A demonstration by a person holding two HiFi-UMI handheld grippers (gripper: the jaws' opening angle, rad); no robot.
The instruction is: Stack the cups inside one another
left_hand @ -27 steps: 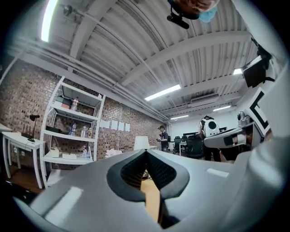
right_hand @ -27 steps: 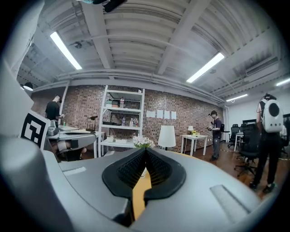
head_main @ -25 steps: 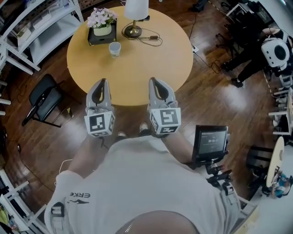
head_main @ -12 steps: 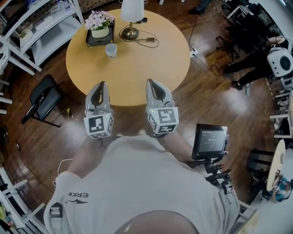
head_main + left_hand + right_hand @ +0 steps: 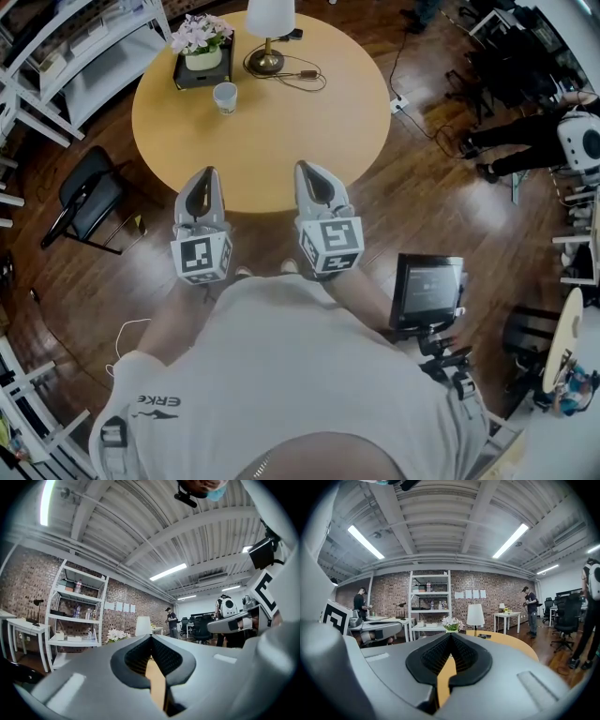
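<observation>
One white cup [image 5: 225, 97] stands upright on the round wooden table [image 5: 309, 131], at its far left, just in front of the flower box. I cannot tell whether other cups sit inside it. My left gripper [image 5: 200, 174] and right gripper [image 5: 312, 170] are held side by side over the table's near edge, far short of the cup. Both point level across the table. In the left gripper view the left gripper [image 5: 151, 637] has its jaws together with nothing between them. The right gripper [image 5: 451, 635] looks the same in its own view. The jaws hide the cup in both gripper views.
Pink flowers in a white pot [image 5: 199, 42] sit in a dark box at the table's far left, beside a white lamp [image 5: 269, 19] with a cable [image 5: 309, 75]. A black chair [image 5: 84, 197] stands to the left, white shelves [image 5: 75, 56] behind it, and a screen on a stand [image 5: 429, 291] to the right.
The table and its things have slid slightly up and left in the head view. Both grippers stay shut and keep their places at the near edge.
</observation>
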